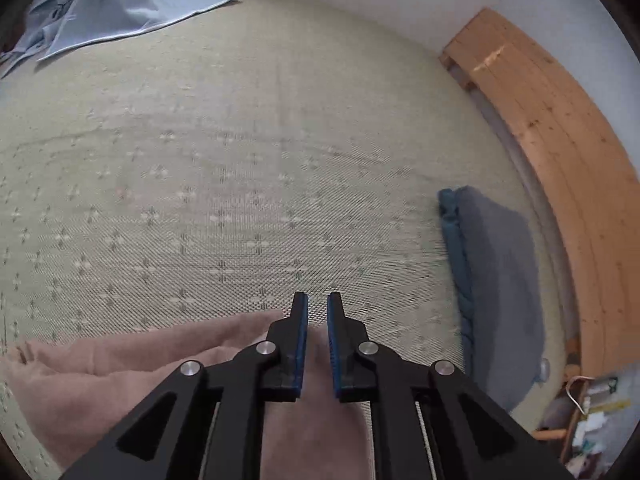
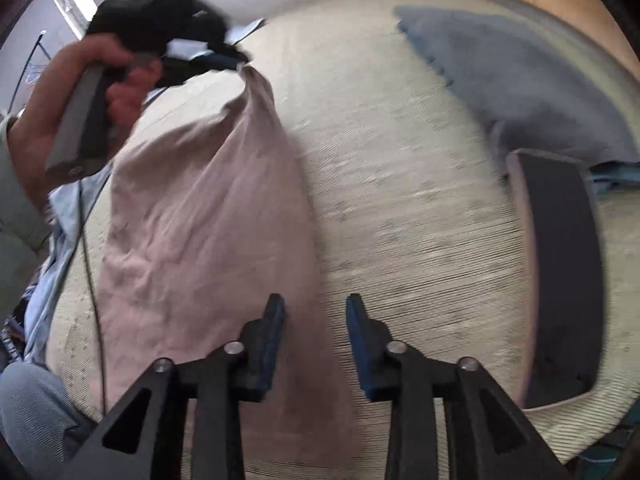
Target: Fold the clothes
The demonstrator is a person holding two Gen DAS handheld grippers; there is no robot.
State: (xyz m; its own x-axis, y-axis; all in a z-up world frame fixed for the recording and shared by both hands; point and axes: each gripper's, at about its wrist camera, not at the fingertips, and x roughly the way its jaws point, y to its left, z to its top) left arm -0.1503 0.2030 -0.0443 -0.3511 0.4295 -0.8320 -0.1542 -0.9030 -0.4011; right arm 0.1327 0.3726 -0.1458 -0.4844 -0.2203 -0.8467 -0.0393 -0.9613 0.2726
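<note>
pinching a corner of the pink cloth (image 2: 200,216), left gripper (image 2: 224,60) lifts it off the woven mat (image 2: 400,208), right gripper (image 2: 316,320) fingers (image 2: 276,320) parted, empty, over the cloth's edge, blue towel (image 2: 520,80) folded well apart

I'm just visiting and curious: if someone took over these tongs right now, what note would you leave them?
Left tongs: shut on a corner of the pink cloth, holding it up off the mat.
Right tongs: open over the cloth's near edge, gripping nothing.
Done: a blue-grey garment lies folded on the mat.
Left: fold the pink cloth, then probably the light blue shirt.
</note>
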